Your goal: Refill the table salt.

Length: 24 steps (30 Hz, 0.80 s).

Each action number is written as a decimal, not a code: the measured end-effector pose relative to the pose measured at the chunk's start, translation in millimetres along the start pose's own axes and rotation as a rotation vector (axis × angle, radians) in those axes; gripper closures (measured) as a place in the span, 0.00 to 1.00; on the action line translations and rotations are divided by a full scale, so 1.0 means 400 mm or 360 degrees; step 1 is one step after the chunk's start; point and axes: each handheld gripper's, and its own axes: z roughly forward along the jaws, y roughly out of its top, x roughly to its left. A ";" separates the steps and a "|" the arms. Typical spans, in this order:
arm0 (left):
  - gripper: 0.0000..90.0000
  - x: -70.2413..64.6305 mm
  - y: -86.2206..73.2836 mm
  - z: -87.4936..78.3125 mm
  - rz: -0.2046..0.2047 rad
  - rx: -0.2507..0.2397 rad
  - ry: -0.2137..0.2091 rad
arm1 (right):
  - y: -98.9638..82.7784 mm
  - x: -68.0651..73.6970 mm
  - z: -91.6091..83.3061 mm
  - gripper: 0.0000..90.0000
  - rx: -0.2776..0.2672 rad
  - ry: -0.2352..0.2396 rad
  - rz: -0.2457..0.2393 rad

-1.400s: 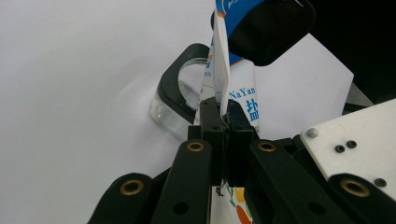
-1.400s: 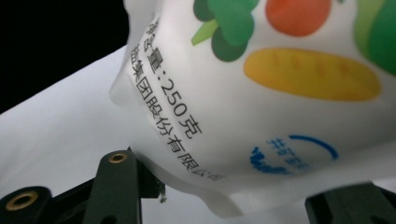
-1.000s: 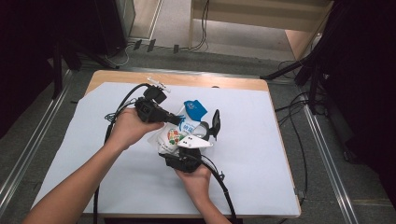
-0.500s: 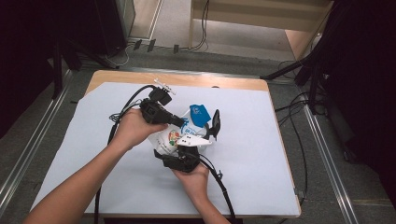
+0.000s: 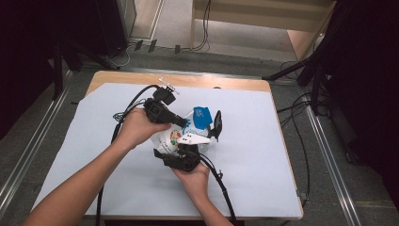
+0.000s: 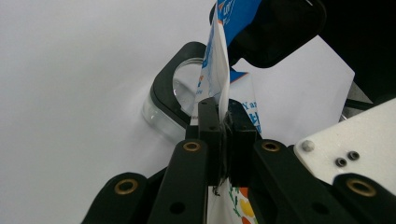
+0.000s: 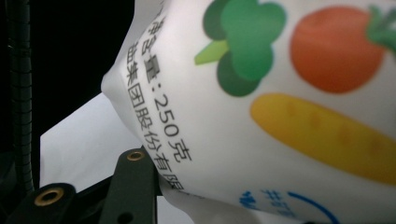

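- While the left gripper [image 6: 223,122] pinched the flat upper edge of a white printed pouch [image 6: 219,60], its two black jaws were pressed together on the film, as the left gripper view showed.
- Seen from the high view, the left gripper [image 5: 184,123] reached in from the left, held in the person's left hand [image 5: 136,128], with its cable [image 5: 131,101] looping back across the table.
- From below, the right gripper [image 5: 204,136] came up in the right hand [image 5: 194,175], one jaw rising beside the pouch's blue top [image 5: 202,117].
- Close against the right gripper view's lens lay the pouch's body [image 7: 280,116], printed with a green broccoli [image 7: 243,42], an orange tomato [image 7: 331,51], a yellow vegetable [image 7: 322,135] and black lettering; one jaw pressed its lower edge, and the jaws, which had just narrowed, gripped the pouch between them.
- Behind the pouch in the left gripper view stood a clear container with a black rim [image 6: 168,100].
- Beneath everything, the pouch [image 5: 171,139] sat at the middle of a pale sheet [image 5: 263,160] covering the wooden table [image 5: 221,84].
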 end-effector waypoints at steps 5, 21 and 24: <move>0.98 -0.002 0.006 0.003 -0.0004 -0.0004 0.0006 | 0.007 0.002 0.001 0.66 -0.0011 0.0017 0.0007; 0.98 0.014 0.019 0.027 -0.0036 0.0035 0.0016 | 0.012 -0.011 0.008 0.63 0.0015 0.0052 0.0064; 0.98 0.017 0.022 0.033 -0.0036 0.0049 0.0013 | 0.014 -0.011 0.009 0.62 0.0030 0.0047 0.0069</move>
